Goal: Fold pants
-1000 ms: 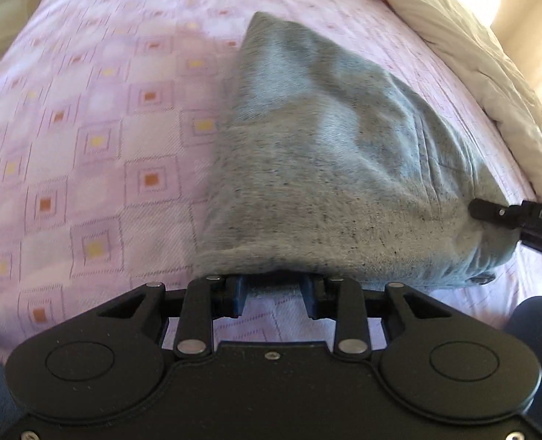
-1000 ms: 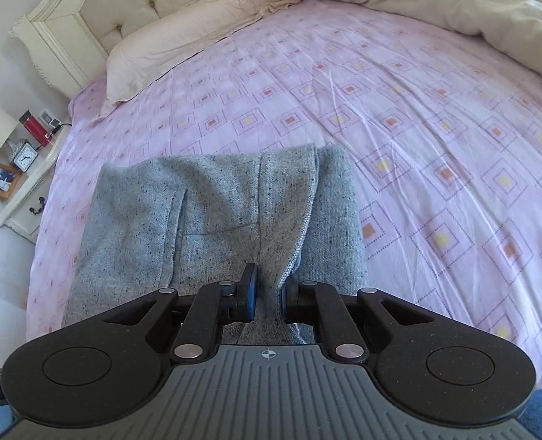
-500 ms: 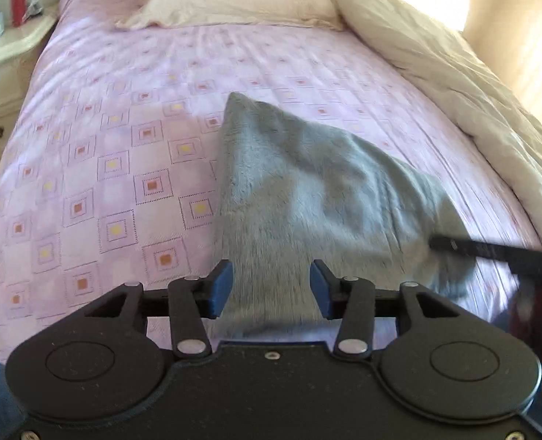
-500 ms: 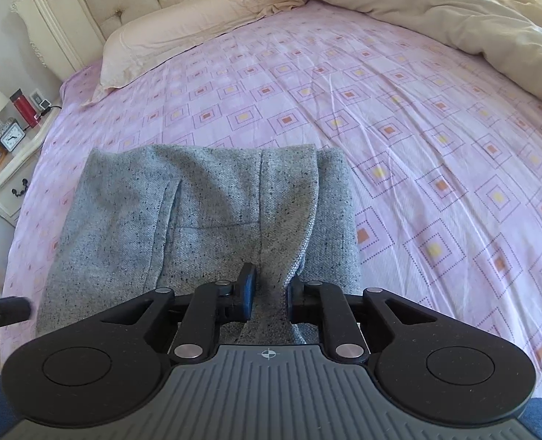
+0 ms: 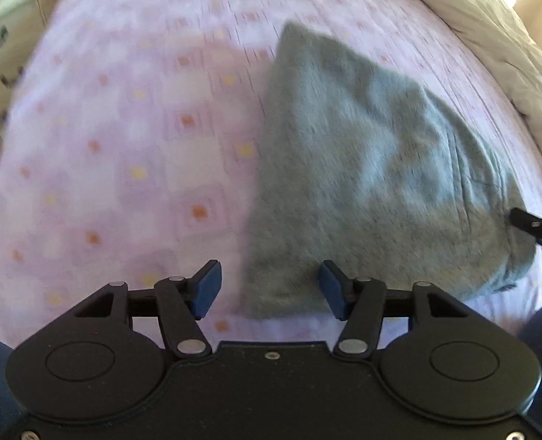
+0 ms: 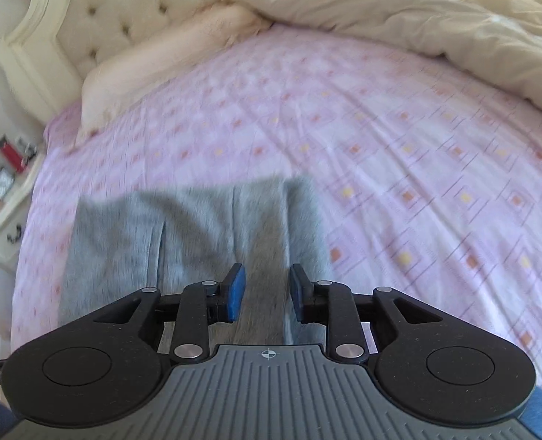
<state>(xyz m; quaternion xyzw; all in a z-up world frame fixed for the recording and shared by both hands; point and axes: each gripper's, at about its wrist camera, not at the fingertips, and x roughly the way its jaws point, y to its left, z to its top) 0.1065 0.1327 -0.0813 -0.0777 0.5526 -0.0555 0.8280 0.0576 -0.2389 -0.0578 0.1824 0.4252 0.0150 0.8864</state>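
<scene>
My left tool stands wide, just opened, over the near left corner of the folded pants on the bed. My right tool, just opened partway and gripping nothing, hovers over their near right edge.

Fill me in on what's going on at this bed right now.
A person with a gripper in each hand is folding grey pants on a pink patterned bedsheet. The pants lie folded into a compact bundle. The left gripper and the right gripper have just been opening; both stand open over the bundle's near edge, their pads clear of the cloth.
</scene>
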